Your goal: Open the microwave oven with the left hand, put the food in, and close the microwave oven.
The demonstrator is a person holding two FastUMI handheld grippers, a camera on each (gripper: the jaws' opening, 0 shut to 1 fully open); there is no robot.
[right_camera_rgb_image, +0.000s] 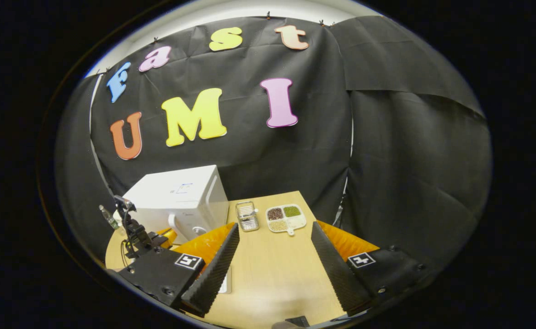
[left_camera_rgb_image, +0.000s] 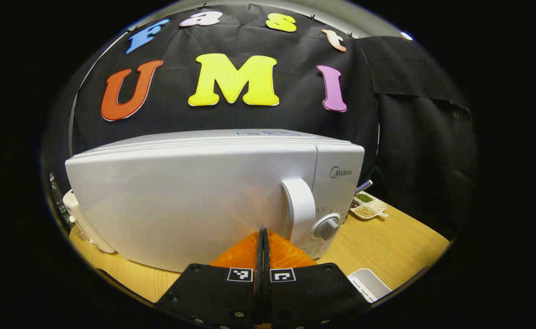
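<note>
White and glossy, the microwave oven (left_camera_rgb_image: 213,192) stands on the wooden surface (left_camera_rgb_image: 387,242) with its door shut, a curved vertical handle (left_camera_rgb_image: 299,210) beside a round knob (left_camera_rgb_image: 326,227) on its right-hand panel. My left gripper (left_camera_rgb_image: 262,246) has its fingers pressed together, empty, just in front of the door near the handle. My right gripper (right_camera_rgb_image: 275,256) is spread wide over the surface, well back from the oven, with a divided dish (right_camera_rgb_image: 286,217) of grains beyond it.

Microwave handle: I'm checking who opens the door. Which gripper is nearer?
Left. The left gripper sits just before the microwave handle; the right gripper hangs back over the table.
</note>
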